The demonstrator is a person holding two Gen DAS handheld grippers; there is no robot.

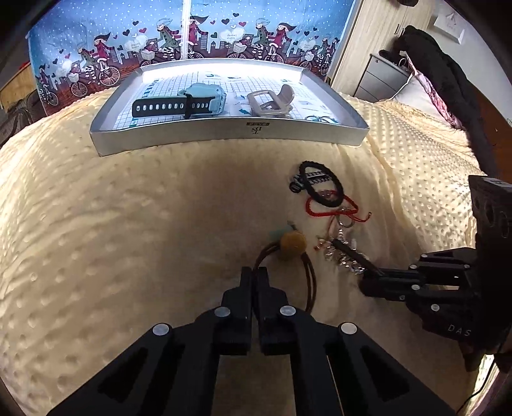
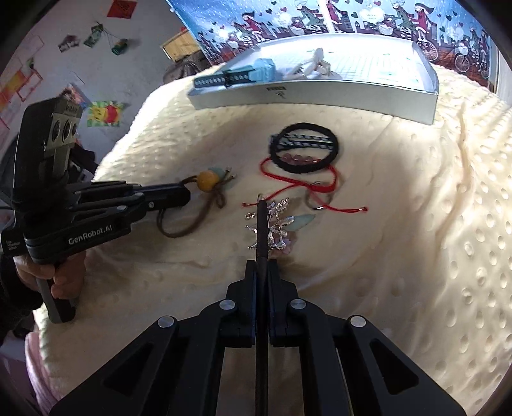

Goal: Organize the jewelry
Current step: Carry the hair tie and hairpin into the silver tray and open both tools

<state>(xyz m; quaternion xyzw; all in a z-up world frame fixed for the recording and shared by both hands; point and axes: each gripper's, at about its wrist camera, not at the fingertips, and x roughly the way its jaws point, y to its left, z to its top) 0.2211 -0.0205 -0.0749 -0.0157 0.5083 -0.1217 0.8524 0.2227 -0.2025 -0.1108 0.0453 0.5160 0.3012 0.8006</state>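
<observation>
While lying on the bed [image 2: 400,256], being pinched: brown hair tie [image 1: 312,281] in the closed left tongs [image 1: 255,272], black hair stick [image 2: 261,224] in the closed right tongs [image 2: 261,265]. Sitting near the tray [image 1: 224,134].

"GenRobot.AI" on left tongs [image 2: 187,194], "DAS" on right tongs [image 1: 364,284]

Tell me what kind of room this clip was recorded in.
Most likely a bedroom. The jewelry lies on a cream dotted blanket spread over a bed, a pillow sits at its far end, and a grey drawer unit stands beside a wooden wardrobe.
</observation>
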